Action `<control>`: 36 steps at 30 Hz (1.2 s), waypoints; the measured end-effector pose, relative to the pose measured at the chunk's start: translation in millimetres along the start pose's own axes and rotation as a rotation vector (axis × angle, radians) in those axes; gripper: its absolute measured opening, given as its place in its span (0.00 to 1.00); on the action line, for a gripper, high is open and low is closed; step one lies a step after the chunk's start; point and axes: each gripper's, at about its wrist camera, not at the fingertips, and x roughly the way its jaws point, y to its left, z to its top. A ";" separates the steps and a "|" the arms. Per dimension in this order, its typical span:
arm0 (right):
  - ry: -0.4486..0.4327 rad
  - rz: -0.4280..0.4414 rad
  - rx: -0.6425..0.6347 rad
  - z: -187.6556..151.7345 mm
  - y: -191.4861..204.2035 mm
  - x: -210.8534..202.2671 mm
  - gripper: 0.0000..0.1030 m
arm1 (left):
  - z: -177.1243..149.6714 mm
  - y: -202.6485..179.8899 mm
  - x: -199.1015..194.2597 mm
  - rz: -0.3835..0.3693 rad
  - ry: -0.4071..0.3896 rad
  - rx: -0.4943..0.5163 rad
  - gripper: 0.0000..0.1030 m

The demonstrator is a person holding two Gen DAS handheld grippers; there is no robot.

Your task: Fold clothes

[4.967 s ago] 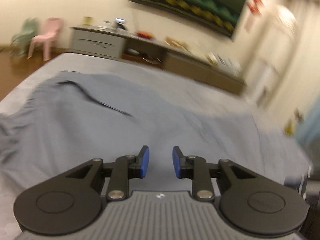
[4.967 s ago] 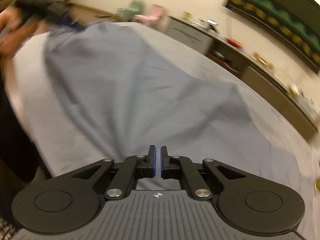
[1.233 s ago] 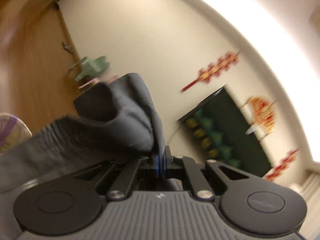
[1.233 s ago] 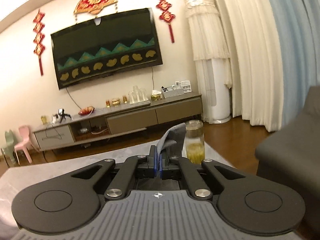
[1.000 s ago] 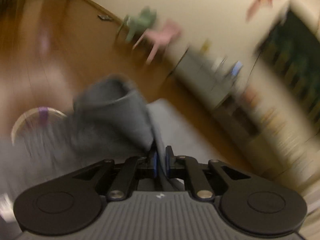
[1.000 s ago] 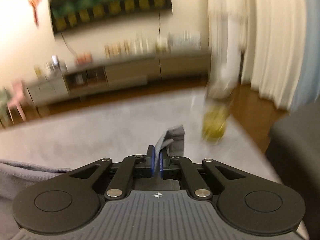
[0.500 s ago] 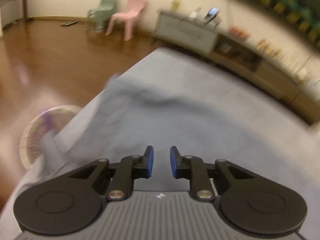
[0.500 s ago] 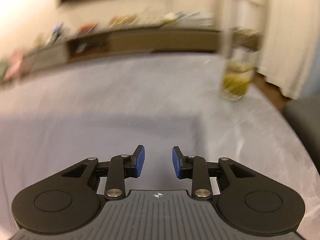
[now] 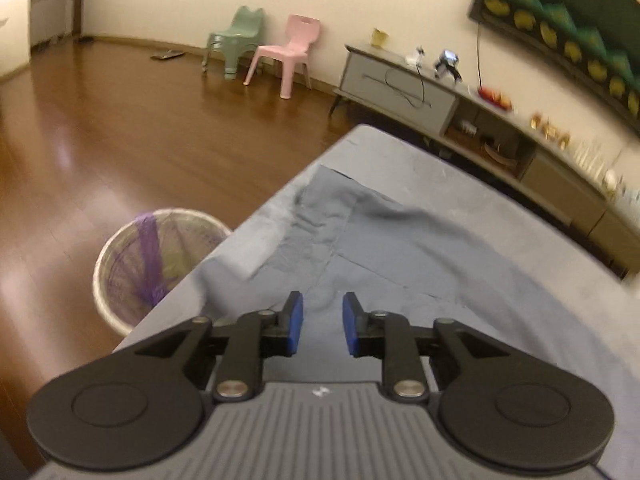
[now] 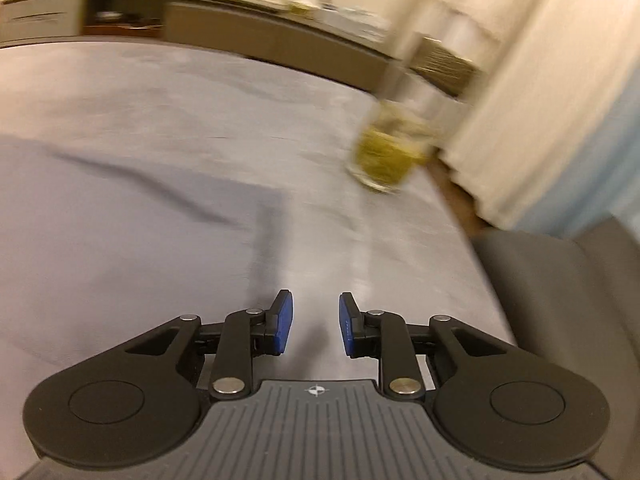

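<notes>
Hovering with fingers apart and empty, the left gripper (image 9: 322, 322) and right gripper (image 10: 315, 322) hung over the grey garment (image 9: 400, 256), which lay spread on the table (image 10: 180, 92) beside the jar (image 10: 390, 148). Soft, light cloth; its corners looked the best hold.

No readable text, labels, brands or numbers in either view.

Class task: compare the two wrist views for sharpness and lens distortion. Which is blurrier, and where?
Right wrist view: heavy motion blur smears the glass jar of yellow liquid and pale curtains. Left wrist view: sharper, though the grey garment is soft; fisheye bends the wall-mounted screen.
</notes>
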 end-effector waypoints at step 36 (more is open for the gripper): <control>-0.300 1.177 -0.634 112.9 628.8 -359.6 0.04 | -55.5 104.7 26.6 -0.264 -0.098 -0.335 0.26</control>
